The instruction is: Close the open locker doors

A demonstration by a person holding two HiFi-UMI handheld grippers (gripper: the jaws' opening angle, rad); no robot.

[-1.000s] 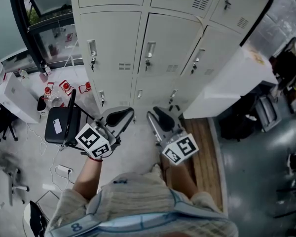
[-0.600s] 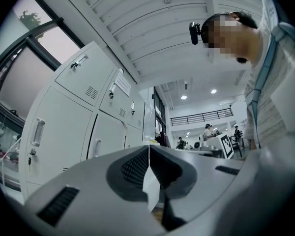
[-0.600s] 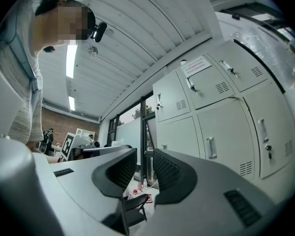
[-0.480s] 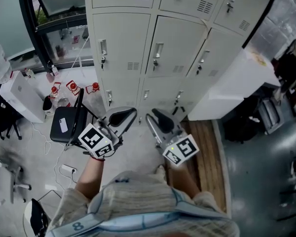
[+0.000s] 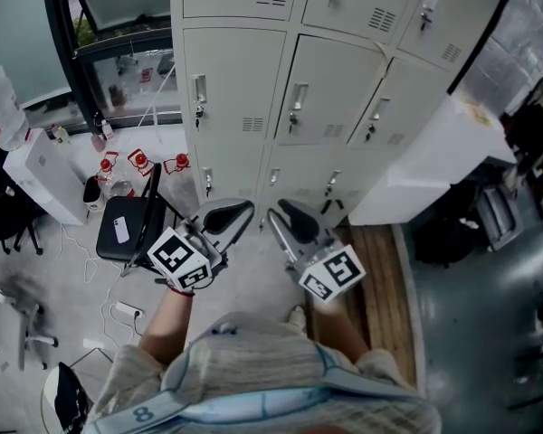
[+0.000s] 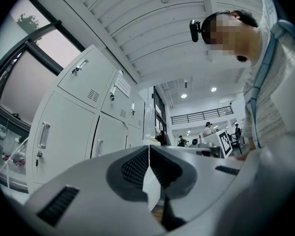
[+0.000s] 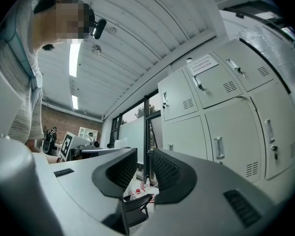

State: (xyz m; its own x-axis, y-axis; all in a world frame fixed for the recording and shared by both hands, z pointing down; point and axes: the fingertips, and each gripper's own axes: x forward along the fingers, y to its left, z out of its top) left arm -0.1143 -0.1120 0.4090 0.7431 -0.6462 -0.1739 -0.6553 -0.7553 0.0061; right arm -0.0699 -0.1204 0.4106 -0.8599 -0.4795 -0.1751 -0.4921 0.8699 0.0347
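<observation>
Far left: black-framed window [image 5: 68, 39] and a white box [image 5: 38, 177] on the floor. Red-capped bottles [image 5: 140, 161] stand near the foot of the lockers. A black chair [image 5: 127, 229], with a phone [image 5: 119, 231] flat on its seat, is just left of the left gripper. A power strip [image 5: 122, 310] lies on the floor near the person's left arm.

Left gripper [image 5: 228, 213]: held low in front of the torso, tilted up toward the lockers. In its own view the jaws are fully together, with the ribbed pads [image 6: 135, 163] meeting on one thin line. Nothing is clamped.

Locker doors [image 5: 238, 84]: the bank stands far centre, in front of both grippers and well apart from them. Three columns are in view, upper through lower rows. Every door I can see sits flush in its frame, with handle and vent slots facing out. Keys hang at some of the locks.

Right gripper [image 5: 291, 215]: beside the left one at the same height, also angled up. Its own view shows the jaws parted by a narrow gap and gripping nothing. The chair and bottles on the floor show through the gap.

Right: a white cabinet [image 5: 434, 147] butts against the lockers' right side. A wooden floor strip [image 5: 373, 283] runs near the person's right arm. Dark clutter at the far right is too blurred to tell.
</observation>
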